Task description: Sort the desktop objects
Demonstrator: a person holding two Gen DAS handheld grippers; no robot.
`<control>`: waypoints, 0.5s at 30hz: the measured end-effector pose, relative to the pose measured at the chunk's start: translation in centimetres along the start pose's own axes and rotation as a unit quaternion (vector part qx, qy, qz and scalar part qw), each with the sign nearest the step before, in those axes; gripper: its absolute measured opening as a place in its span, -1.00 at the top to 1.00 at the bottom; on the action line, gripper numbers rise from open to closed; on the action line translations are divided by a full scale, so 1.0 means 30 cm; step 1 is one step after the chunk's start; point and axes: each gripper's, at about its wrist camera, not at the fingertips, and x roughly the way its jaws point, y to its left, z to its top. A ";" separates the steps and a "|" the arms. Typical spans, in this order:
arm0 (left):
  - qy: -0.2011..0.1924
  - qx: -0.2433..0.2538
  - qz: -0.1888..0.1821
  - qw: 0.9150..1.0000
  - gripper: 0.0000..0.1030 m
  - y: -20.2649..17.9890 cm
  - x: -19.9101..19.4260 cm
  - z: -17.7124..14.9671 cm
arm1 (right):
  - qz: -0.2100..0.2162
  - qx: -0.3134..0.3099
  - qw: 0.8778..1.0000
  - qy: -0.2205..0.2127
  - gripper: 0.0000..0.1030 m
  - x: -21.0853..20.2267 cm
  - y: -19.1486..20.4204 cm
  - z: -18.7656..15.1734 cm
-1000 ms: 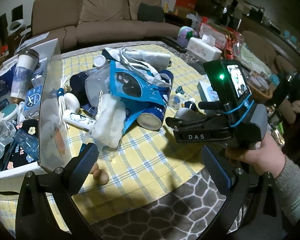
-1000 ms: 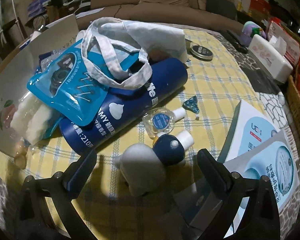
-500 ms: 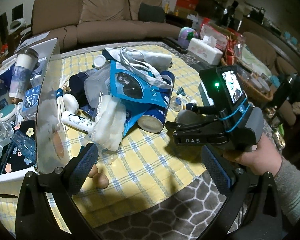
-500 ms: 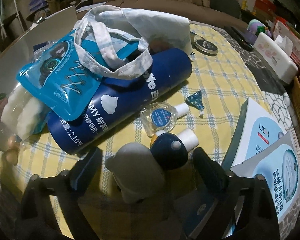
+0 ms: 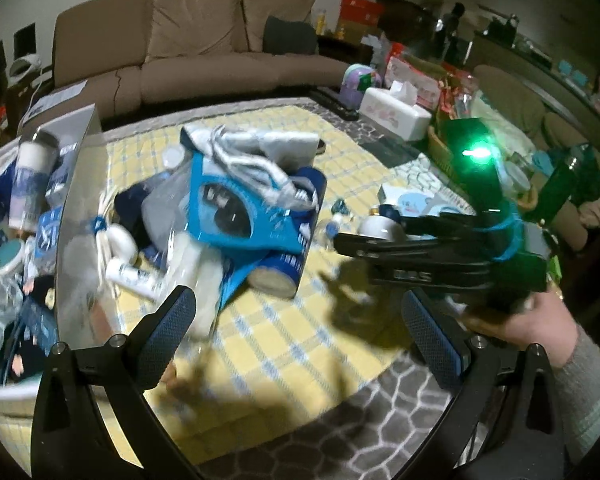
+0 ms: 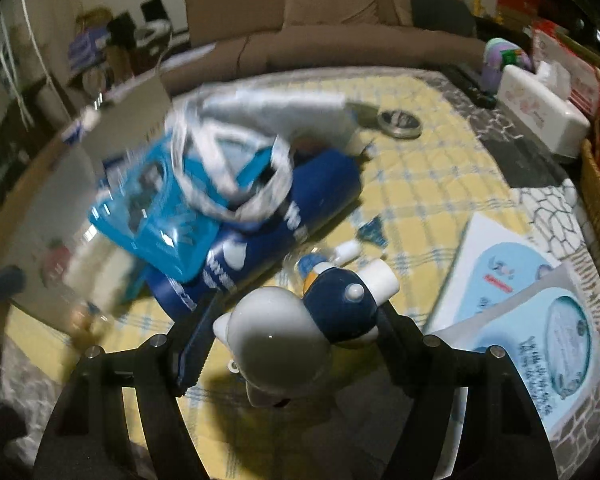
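A grey and navy duck-shaped bottle [image 6: 284, 336] with a white cap sits between the fingers of my right gripper [image 6: 296, 312]. The jaws are closing on it and both pads lie against its sides. It stays sharp while the table behind blurs, and it hangs just above the yellow checked cloth [image 6: 420, 200]. In the left wrist view the right gripper [image 5: 440, 256] reaches in from the right, held by a hand [image 5: 540, 328], with the bottle [image 5: 380, 224] at its tip. My left gripper [image 5: 296, 312] stands open over the cloth with nothing between its fingers.
A pile lies mid-table: a long blue can [image 6: 260, 240], a blue pouch [image 6: 156, 216] and a white cloth bag [image 6: 260, 120]. A small dropper bottle [image 6: 340, 252] and white boxes [image 6: 520, 300] lie close by. A filled box [image 5: 32, 200] stands at the left.
The right gripper's fingers have drawn in around the duck-shaped bottle and risen with it. The left gripper has pulled back and up a little, still open.
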 end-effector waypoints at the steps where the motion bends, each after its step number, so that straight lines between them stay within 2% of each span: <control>1: 0.001 0.001 0.000 1.000 -1.00 -0.005 0.014 0.017 | 0.003 0.008 1.000 -0.006 -0.46 -0.024 -0.013 0.005; 6: 0.017 -0.011 -0.011 1.000 -1.00 -0.015 0.104 0.049 | 0.002 0.037 0.999 -0.035 -0.46 -0.125 -0.102 0.024; 12: 0.053 -0.003 -0.001 0.999 -1.00 -0.043 0.253 -0.024 | 0.008 0.080 0.996 -0.050 -0.46 -0.184 -0.229 0.030; 15: 0.056 -0.014 0.001 0.998 -0.99 -0.046 0.288 -0.049 | 0.022 0.095 0.994 -0.058 -0.46 -0.205 -0.269 0.033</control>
